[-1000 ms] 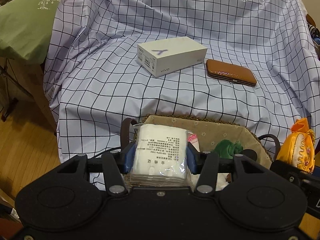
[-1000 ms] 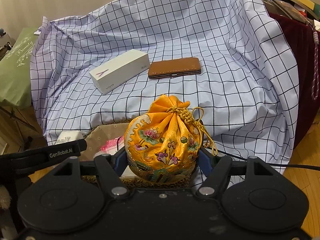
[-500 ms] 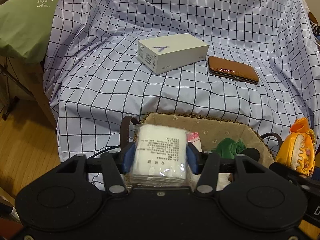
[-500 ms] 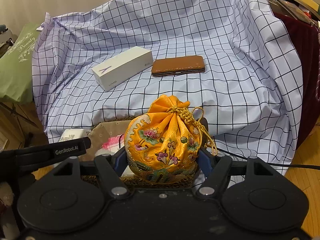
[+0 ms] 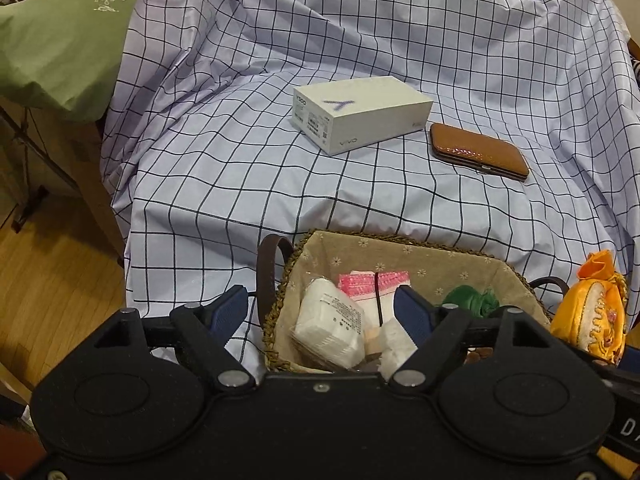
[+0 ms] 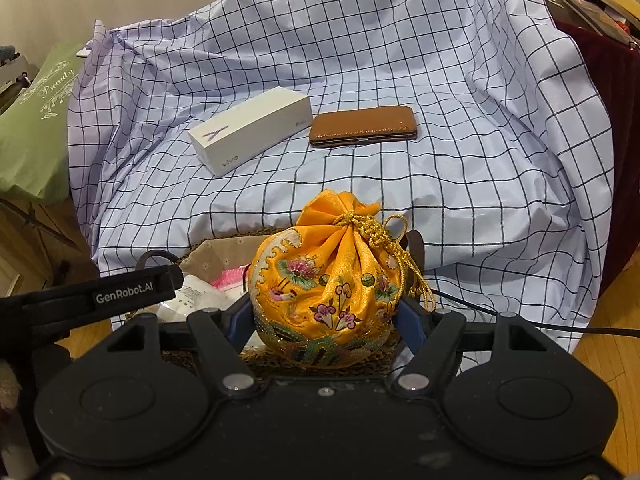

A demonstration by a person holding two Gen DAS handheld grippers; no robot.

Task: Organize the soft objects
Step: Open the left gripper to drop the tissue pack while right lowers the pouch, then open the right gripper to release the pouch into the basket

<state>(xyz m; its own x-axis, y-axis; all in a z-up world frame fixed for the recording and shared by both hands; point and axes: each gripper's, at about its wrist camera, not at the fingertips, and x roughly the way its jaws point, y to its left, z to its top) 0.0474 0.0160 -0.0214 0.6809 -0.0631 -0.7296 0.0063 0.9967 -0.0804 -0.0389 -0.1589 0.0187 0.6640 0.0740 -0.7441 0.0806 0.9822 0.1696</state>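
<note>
1. Our left gripper (image 5: 320, 310) has its blue fingers (image 5: 228, 312) spread and its jaws are opening; nothing is pressed between the pads.
2. Below that gap, at the lower middle of the left wrist view, the white cotton pack (image 5: 330, 326) lies tilted inside the woven basket (image 5: 404, 250), clear of both pads.
3. Beside the pack we see a pink packet (image 5: 374, 284) and a green cloth (image 5: 472, 302) in the same basket.
4. Our right gripper (image 6: 325, 316) has its pads against both sides of the orange pouch (image 6: 326, 280), though the jaws are opening slightly.
5. That pouch sits upright at the lower middle of the right wrist view, over the basket's near rim.
6. Farther up, on the checked cloth (image 6: 440, 80), a white box (image 6: 252, 134) and a brown case (image 6: 364, 126) lie just beside each other.
</note>
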